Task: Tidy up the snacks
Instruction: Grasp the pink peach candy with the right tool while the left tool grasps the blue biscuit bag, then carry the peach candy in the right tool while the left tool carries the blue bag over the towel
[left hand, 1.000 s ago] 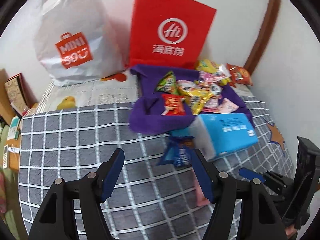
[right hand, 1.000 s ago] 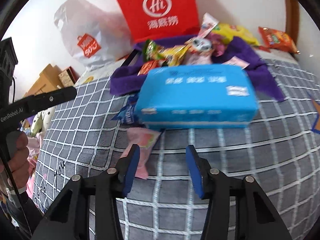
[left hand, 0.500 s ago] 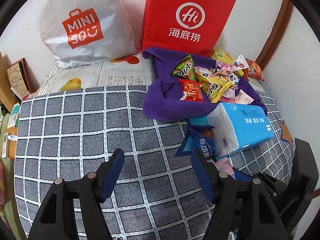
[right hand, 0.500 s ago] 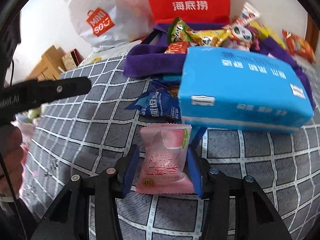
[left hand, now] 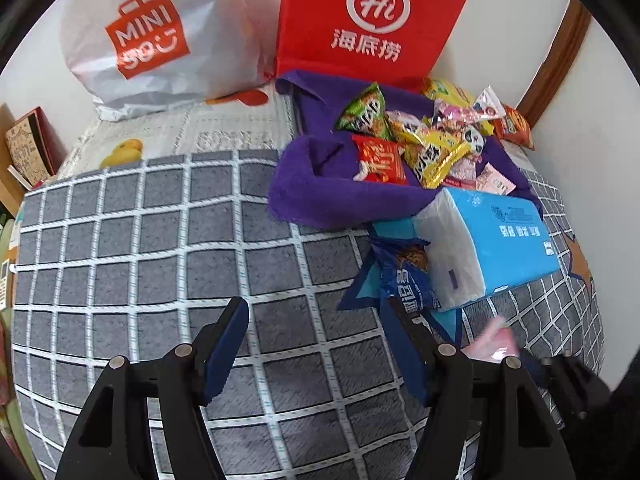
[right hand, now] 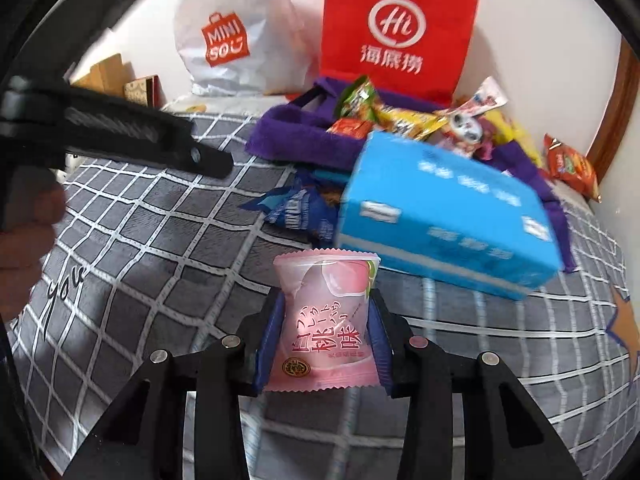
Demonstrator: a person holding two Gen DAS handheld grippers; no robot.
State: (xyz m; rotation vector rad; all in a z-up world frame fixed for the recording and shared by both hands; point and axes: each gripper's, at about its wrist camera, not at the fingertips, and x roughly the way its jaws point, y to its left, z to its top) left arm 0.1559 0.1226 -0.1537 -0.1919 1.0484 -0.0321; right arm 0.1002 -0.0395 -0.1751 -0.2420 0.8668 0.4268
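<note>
Two grippers work over a grey checked blanket (left hand: 160,248). The right gripper (right hand: 324,344) has just been closing its jaws, and its blue pads now clamp a pink peach-flavoured snack packet (right hand: 326,320) at lower centre of its view, lifted off the blanket. The left gripper (left hand: 320,344) stands at a middling width with nothing between its pads. Just past its right pad lies a dark blue snack packet (left hand: 404,276), touching a light blue tissue pack (left hand: 500,248). Behind them, upper right, a purple cloth bag (left hand: 320,192) holds a heap of mixed snacks (left hand: 420,148). A red paper bag (left hand: 372,20) and a white Miniso bag (left hand: 148,36) stand at the wall.
</note>
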